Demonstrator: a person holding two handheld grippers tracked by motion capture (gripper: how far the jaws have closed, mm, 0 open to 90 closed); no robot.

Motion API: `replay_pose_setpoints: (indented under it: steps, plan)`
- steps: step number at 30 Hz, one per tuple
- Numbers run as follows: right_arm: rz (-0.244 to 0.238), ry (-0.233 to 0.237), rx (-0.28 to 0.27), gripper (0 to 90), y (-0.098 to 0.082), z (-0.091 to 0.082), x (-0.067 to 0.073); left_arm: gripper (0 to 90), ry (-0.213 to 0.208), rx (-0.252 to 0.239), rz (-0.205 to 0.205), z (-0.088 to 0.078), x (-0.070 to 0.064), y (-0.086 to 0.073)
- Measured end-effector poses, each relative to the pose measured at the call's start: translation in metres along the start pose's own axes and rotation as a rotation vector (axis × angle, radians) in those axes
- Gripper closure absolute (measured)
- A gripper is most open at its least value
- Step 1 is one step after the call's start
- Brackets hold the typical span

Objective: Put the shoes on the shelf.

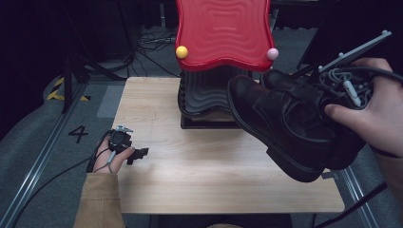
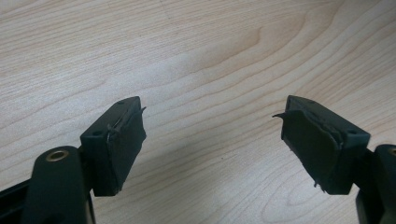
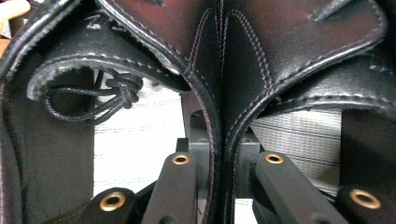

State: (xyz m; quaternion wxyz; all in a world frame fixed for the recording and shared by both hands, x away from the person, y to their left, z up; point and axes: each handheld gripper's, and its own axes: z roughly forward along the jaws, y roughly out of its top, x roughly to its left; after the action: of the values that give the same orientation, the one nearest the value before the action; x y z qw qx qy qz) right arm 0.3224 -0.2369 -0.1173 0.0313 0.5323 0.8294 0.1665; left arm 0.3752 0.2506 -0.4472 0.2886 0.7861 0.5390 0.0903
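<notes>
Pair of black shoes (image 1: 285, 123) held above the table (image 1: 204, 166)

Right gripper (image 3: 219, 163) fingers pinch both shoes' inner walls together; left gripper (image 2: 212, 140) fingers spread, nothing between. Floor marking (image 1: 78, 134) reads "4".

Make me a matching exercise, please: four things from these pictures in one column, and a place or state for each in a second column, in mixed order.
Things:
1. black shoes
2. left gripper
3. red wavy top of the rack
4. yellow ball

Places or states:
A. at a left corner of the red top
B. held in the air, pinched together by the right gripper
C. low over the bare wooden table, jaws apart
D. at the far edge of the table, above black wavy shelves

Pairs: 1-B, 2-C, 3-D, 4-A
</notes>
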Motion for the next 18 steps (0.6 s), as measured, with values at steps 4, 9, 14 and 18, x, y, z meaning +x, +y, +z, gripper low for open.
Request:
replay_pose_setpoints:
  steps: [4, 9, 14, 18]
  plan:
    - [-0.003, 0.013, -0.019, 83.0, 0.008, -0.013, 0.003, 22.0, -0.002, -0.002, -0.003, 0.0, 0.001, 0.0]
    - [-0.009, -0.015, -0.057, 83.0, 0.022, -0.025, 0.011, 22.0, -0.007, -0.005, -0.009, -0.001, 0.002, 0.0]
    - [0.009, -0.016, -0.088, 83.0, 0.044, -0.03, 0.014, 22.0, -0.012, -0.011, -0.005, -0.001, 0.003, 0.0]
    - [0.028, -0.038, -0.129, 83.0, 0.069, -0.035, 0.016, 22.0, -0.012, -0.011, -0.007, -0.001, 0.005, 0.0]
